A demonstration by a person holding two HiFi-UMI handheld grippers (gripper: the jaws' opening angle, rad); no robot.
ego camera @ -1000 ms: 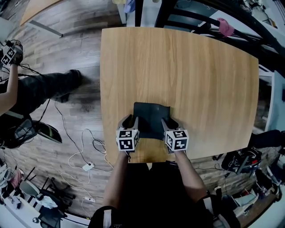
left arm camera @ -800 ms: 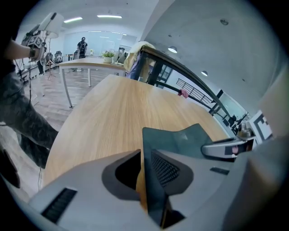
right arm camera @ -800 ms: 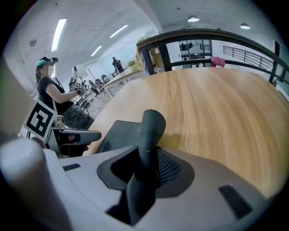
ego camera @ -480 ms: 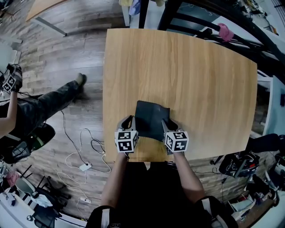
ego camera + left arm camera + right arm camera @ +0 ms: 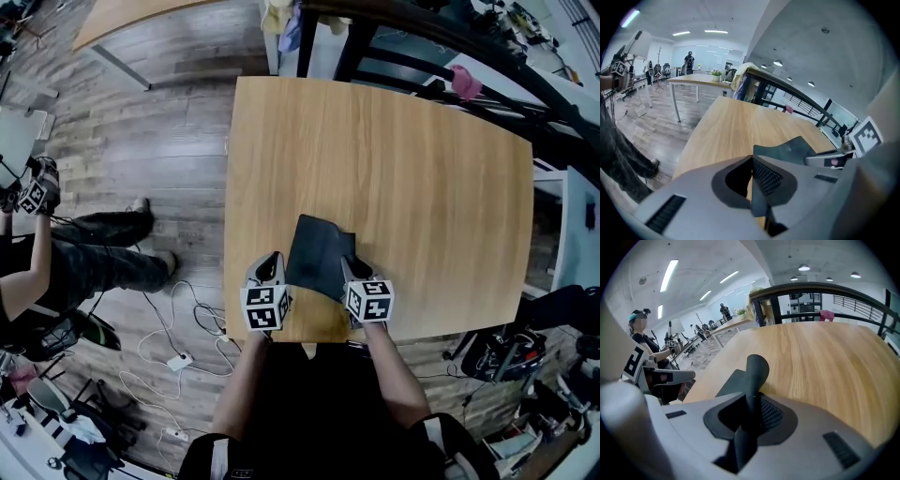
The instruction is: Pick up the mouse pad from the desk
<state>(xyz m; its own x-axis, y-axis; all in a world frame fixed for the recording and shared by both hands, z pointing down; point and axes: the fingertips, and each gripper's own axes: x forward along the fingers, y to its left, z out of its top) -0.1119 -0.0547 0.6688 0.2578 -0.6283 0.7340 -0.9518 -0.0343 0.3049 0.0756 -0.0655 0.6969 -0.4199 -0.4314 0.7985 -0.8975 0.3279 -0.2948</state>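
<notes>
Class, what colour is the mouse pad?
The soft mouse pad is plain charcoal; best in head view.

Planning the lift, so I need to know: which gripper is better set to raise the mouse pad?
Probably left: the left gripper is fully shut on the mouse pad. The right gripper has jaws closing around its curled edge.
</notes>
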